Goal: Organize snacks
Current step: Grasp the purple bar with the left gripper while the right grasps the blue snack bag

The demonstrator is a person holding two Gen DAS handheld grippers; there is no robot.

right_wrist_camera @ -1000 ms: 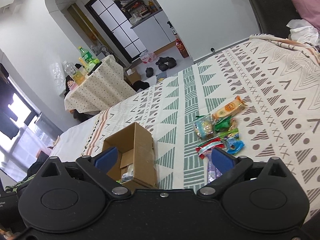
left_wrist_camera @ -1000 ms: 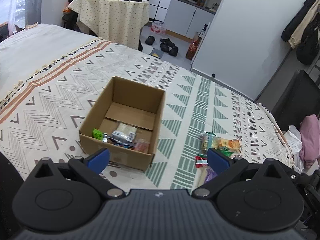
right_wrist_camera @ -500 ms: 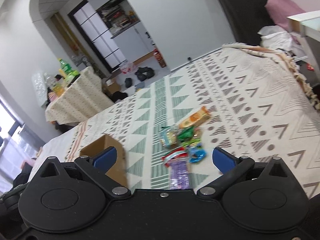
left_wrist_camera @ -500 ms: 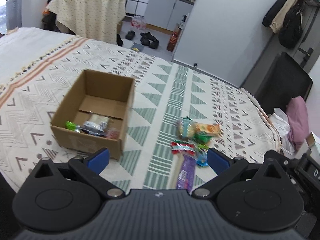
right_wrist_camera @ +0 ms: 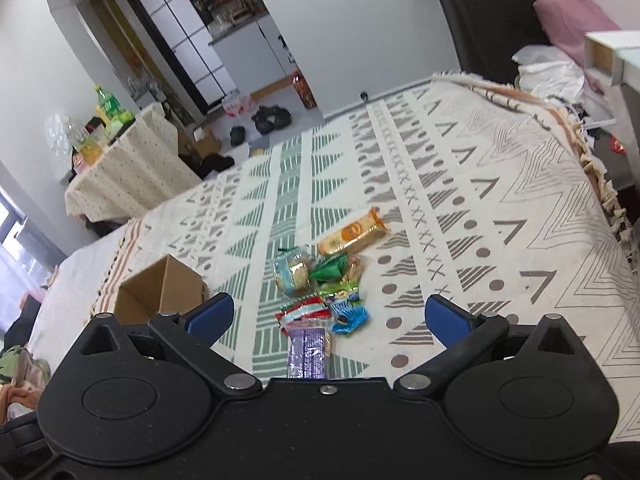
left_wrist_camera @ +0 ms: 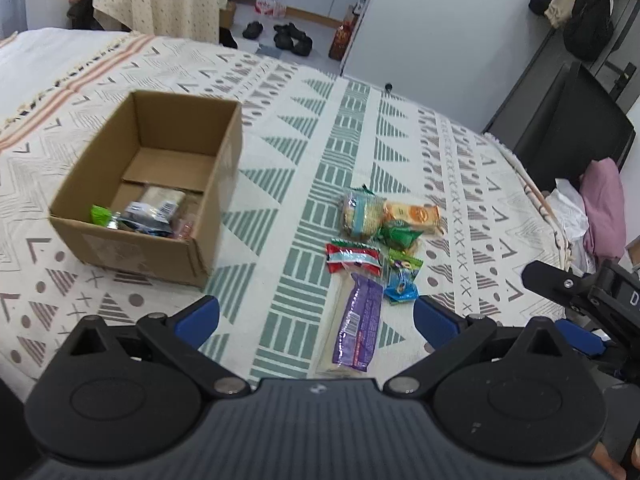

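An open cardboard box [left_wrist_camera: 224,184] sits on the patterned bedspread with several snack packets [left_wrist_camera: 150,214] inside; it also shows in the right wrist view [right_wrist_camera: 160,292]. A pile of loose snacks lies right of it: a purple bar [left_wrist_camera: 358,326], a red packet [left_wrist_camera: 352,258], a blue packet [left_wrist_camera: 402,288], a green packet [left_wrist_camera: 400,234], an orange biscuit pack [left_wrist_camera: 414,216] and a clear cracker pack [left_wrist_camera: 360,216]. My left gripper [left_wrist_camera: 316,314] is open and empty above the purple bar. My right gripper [right_wrist_camera: 326,316] is open and empty over the same pile [right_wrist_camera: 320,280].
The right gripper's body [left_wrist_camera: 580,292] shows at the right edge of the left wrist view. The bed's edge with fringe [right_wrist_camera: 600,184] is on the right. A cloth-covered table [right_wrist_camera: 128,172] with bottles, shoes [left_wrist_camera: 288,36] on the floor and a black chair [left_wrist_camera: 568,120] stand beyond the bed.
Both grippers have swung right, from the box toward the loose snack pile, which now lies between their fingers. Both stay open and empty.
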